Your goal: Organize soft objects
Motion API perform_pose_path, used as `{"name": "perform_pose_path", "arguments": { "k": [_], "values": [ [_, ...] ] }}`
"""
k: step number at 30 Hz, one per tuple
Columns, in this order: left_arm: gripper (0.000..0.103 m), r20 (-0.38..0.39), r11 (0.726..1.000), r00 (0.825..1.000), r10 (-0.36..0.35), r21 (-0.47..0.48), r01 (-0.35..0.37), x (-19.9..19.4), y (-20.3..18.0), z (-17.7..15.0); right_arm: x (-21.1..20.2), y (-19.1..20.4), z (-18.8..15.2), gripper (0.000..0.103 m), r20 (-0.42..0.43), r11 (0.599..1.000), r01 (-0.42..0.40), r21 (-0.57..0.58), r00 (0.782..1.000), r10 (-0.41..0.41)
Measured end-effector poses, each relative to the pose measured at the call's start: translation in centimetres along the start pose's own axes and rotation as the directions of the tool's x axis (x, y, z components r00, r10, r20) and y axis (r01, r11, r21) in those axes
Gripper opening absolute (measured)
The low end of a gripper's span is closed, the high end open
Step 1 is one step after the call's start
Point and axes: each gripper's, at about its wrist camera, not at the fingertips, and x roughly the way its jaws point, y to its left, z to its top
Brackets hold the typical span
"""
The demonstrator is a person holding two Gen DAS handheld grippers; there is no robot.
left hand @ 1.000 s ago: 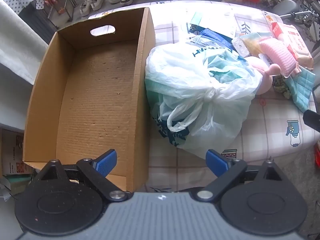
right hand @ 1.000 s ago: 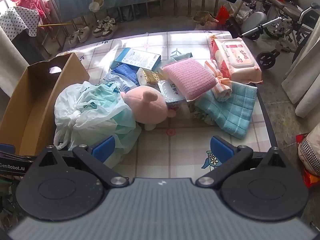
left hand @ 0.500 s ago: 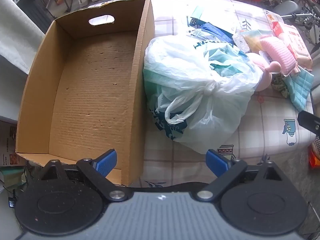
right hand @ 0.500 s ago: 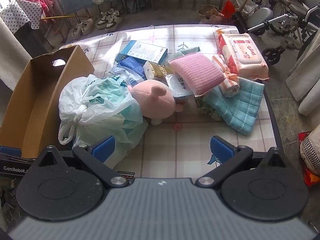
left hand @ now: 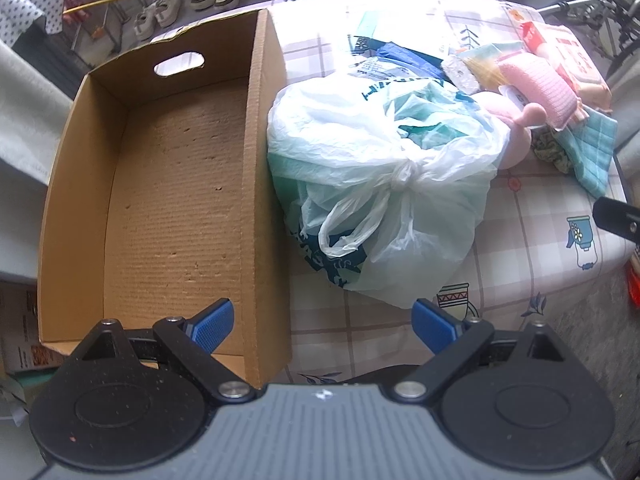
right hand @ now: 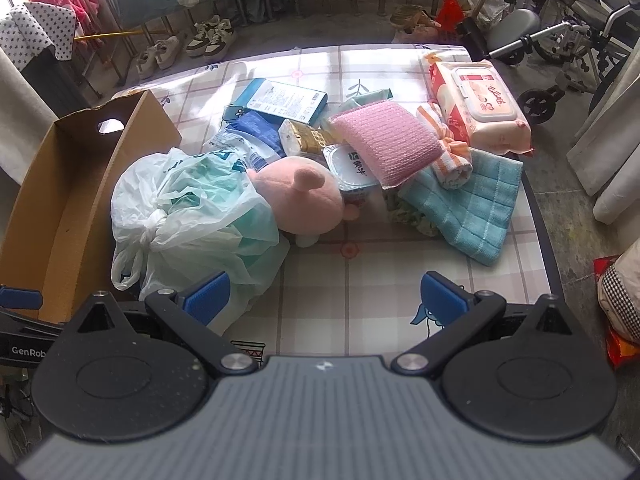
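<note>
An empty cardboard box [left hand: 176, 184] [right hand: 60, 184] stands at the table's left. Beside it lies a knotted white plastic bag [left hand: 384, 184] [right hand: 192, 216] with a pink plush toy [right hand: 300, 200] [left hand: 516, 136] leaning against it. Behind are a pink sponge [right hand: 388, 140], a rolled striped cloth [right hand: 448, 152], a teal towel [right hand: 464, 208] and a wet-wipes pack [right hand: 480, 104]. My left gripper [left hand: 322, 326] is open, hovering over the box's near right corner and the bag. My right gripper [right hand: 324, 296] is open above the table's near edge, nothing between its fingers.
A blue-white carton [right hand: 280, 98], a blue packet [right hand: 256, 132], a noodle pack [right hand: 304, 136] and a small tub [right hand: 354, 168] lie mid-table on the checked cloth [right hand: 360, 280]. Shoes [right hand: 208, 38] and a wheelchair [right hand: 560, 40] stand on the floor beyond.
Both grippers stay open. The left view shifted a little over the box and bag; the right gripper has pulled back and up slightly, showing more of the table.
</note>
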Motion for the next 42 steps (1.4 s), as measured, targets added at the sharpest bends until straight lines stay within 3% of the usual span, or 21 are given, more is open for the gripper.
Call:
{"name": "perform_pose_path", "arguments": {
  "k": [15, 42],
  "values": [
    [0.096, -0.002, 0.999, 1.000, -0.001, 0.052, 0.001, 0.25, -0.06, 0.38, -0.03, -0.07, 0.18, 0.102, 0.003, 1.000, 0.012, 0.010, 1.000, -0.012],
    [0.096, -0.007, 0.999, 1.000, 0.006, 0.034, -0.006, 0.40, 0.13, 0.07, 0.57, 0.62, 0.41, 0.102, -0.030, 0.999, -0.023, -0.035, 0.999, 0.022]
  ]
}}
